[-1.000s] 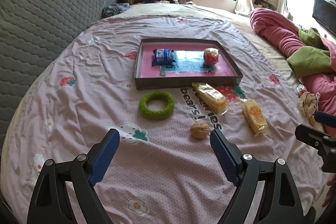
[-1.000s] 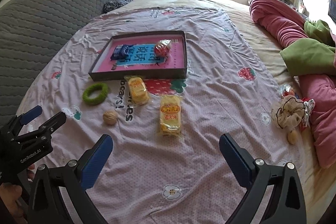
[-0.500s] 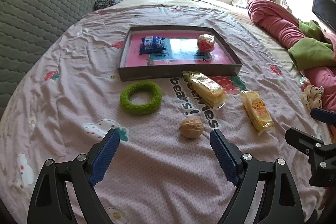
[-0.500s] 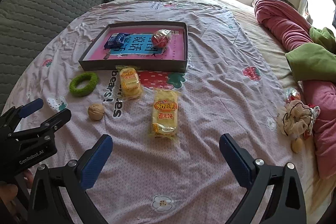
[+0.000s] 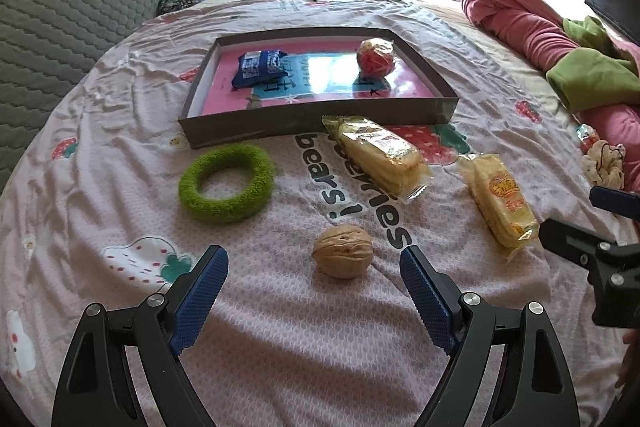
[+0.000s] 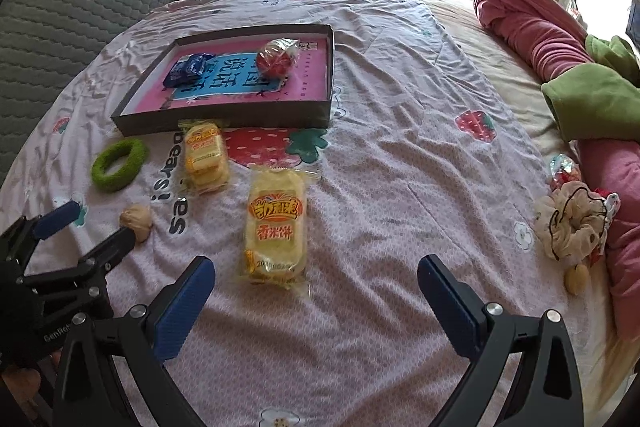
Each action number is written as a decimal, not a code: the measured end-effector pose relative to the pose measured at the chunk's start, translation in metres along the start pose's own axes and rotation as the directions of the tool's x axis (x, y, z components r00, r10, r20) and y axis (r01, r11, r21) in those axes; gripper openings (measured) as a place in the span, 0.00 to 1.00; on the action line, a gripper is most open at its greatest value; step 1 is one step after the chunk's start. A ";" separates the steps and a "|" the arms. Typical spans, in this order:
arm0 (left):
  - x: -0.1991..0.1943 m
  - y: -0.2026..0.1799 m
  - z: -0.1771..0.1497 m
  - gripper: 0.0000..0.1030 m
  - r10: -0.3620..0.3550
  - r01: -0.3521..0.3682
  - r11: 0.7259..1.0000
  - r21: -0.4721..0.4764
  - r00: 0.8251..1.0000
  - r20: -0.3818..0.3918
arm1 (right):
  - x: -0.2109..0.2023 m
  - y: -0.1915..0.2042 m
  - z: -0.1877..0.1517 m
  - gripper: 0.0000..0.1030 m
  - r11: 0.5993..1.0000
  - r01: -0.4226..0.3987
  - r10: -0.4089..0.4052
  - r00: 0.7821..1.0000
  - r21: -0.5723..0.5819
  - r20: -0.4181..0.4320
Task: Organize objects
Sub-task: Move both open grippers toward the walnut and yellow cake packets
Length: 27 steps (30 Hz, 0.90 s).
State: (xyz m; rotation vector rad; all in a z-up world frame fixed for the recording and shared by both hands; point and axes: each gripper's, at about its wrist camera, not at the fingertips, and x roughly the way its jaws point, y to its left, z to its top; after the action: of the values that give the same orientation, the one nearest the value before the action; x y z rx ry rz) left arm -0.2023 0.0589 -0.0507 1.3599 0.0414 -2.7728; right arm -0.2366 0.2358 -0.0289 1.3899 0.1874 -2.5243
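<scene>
So it's a bed with a pinkish strawberry-print sheet. Lying right on it: a dark shallow tray toward the middle, a fuzzy green ring just in front of its left corner, a walnut nearer the camera, and two yellow cracker packs, one touching the tray's front wall. A rolled pink blanket and a cream scrunchie sit along the right edge.

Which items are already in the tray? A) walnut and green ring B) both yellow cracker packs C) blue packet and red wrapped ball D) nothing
C: the blue packet and the red wrapped ball lie inside the tray; the walnut, green ring and both yellow cracker packs lie on the bedspread outside it.
</scene>
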 end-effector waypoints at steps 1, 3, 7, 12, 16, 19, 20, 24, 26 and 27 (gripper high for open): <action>0.002 0.000 0.000 0.86 -0.001 0.001 1.000 0.000 1.000 -0.002 | 0.003 0.000 0.001 0.99 1.000 0.002 -0.002 1.000 0.002 -0.004; 0.004 0.000 0.000 0.86 -0.001 0.001 1.000 0.000 1.000 -0.001 | 0.007 0.001 0.002 0.99 1.000 0.000 0.000 1.000 0.002 -0.011; 0.010 -0.001 -0.001 0.86 0.006 -0.006 1.000 -0.003 1.000 -0.011 | 0.016 0.002 0.005 0.99 1.000 0.001 -0.001 1.000 0.004 -0.026; 0.014 -0.004 -0.002 0.86 0.008 -0.008 1.000 -0.011 1.000 -0.012 | 0.023 0.004 0.008 0.99 1.000 -0.003 0.004 1.000 0.010 -0.031; 0.020 -0.004 -0.001 0.86 0.005 -0.005 1.000 -0.017 1.000 -0.026 | 0.027 0.003 0.009 0.99 1.000 -0.003 0.003 0.999 0.009 -0.037; 0.022 -0.003 0.000 0.86 0.008 -0.008 1.000 -0.023 1.000 -0.023 | 0.031 0.002 0.011 0.99 1.000 -0.001 0.001 0.999 0.014 -0.047; 0.023 -0.003 0.001 0.86 0.015 -0.016 1.000 -0.021 1.000 -0.025 | 0.032 0.002 0.011 0.99 1.000 0.001 0.000 0.999 0.017 -0.047; 0.026 0.000 0.002 0.86 0.016 -0.017 0.999 -0.039 0.999 -0.031 | 0.038 0.003 0.014 0.99 1.000 0.000 0.001 0.998 0.022 -0.060; 0.028 -0.001 0.002 0.86 0.022 -0.023 0.999 -0.030 0.999 -0.031 | 0.041 0.004 0.014 0.99 1.000 0.017 -0.016 0.998 0.017 -0.061; 0.028 -0.002 0.002 0.86 0.025 -0.026 0.999 -0.030 0.999 -0.031 | 0.043 0.005 0.014 0.99 1.000 0.024 -0.023 0.997 0.011 -0.068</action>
State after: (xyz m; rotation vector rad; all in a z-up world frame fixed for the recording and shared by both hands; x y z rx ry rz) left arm -0.2209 0.0597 -0.0720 1.3852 0.0665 -2.7196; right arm -0.2689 0.2204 -0.0578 1.4873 0.2027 -2.5030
